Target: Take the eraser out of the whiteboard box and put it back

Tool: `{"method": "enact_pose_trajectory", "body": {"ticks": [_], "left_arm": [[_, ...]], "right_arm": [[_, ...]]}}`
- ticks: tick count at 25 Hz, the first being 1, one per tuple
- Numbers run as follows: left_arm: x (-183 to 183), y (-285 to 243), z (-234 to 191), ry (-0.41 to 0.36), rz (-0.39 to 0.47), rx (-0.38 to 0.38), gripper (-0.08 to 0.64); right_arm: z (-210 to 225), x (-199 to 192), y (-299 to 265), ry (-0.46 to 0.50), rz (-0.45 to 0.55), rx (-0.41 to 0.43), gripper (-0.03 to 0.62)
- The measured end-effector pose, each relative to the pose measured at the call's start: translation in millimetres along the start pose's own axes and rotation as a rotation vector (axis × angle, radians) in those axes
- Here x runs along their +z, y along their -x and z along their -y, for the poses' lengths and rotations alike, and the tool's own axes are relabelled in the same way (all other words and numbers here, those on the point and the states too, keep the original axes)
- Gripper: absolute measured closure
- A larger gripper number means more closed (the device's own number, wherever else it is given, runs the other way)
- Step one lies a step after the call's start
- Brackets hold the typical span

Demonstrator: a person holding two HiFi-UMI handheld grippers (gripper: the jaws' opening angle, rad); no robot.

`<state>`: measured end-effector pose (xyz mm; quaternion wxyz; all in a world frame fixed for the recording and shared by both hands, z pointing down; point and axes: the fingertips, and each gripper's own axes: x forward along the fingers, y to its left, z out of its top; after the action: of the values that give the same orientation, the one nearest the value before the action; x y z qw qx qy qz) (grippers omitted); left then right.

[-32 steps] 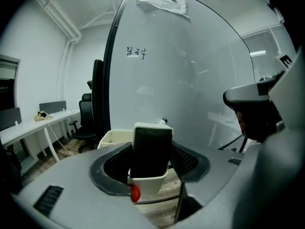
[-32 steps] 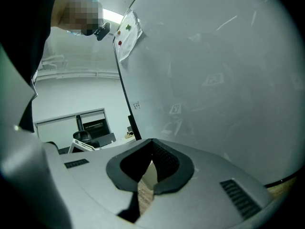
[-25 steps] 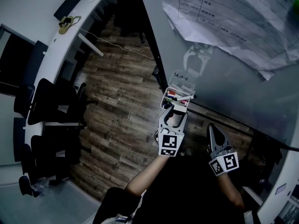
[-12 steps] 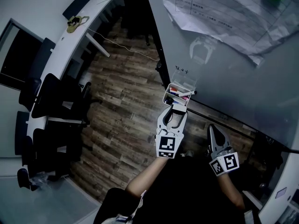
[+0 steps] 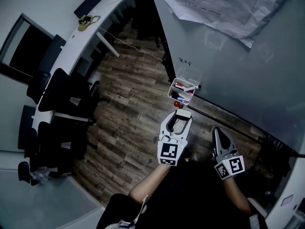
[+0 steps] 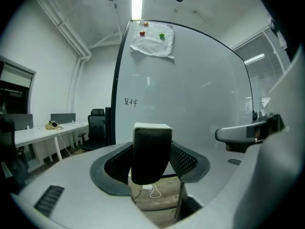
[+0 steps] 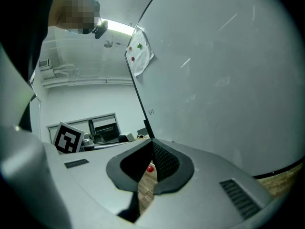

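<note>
Eraser in left tongs has left the box.

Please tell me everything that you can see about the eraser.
The eraser is a block with a dark, felt-like body and a white top. It stands upright between the jaws of the left gripper, which press on its two sides. It is held in the air in front of the whiteboard, outside the whiteboard box, and touches nothing else.

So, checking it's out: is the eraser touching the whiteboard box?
Apart. The head view shows the eraser in the left gripper, with floor between it and the whiteboard box.
</note>
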<state>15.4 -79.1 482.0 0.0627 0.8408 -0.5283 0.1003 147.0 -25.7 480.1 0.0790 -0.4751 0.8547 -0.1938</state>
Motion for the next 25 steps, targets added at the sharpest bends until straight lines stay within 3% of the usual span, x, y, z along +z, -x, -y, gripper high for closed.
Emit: {"method": "enact_pose_trajectory", "body": {"ticks": [13, 25], "left_arm": [[-6, 97, 18, 0.022, -0.008, 0.095, 0.313], [-6, 157, 6, 0.062, 0.039, 0.079, 0.313]], "right_arm": [[-43, -11, 29, 0.002, -0.010, 0.116, 0.577], [-92, -24, 35, 0.033, -0.032, 0.098, 0.577]]}}
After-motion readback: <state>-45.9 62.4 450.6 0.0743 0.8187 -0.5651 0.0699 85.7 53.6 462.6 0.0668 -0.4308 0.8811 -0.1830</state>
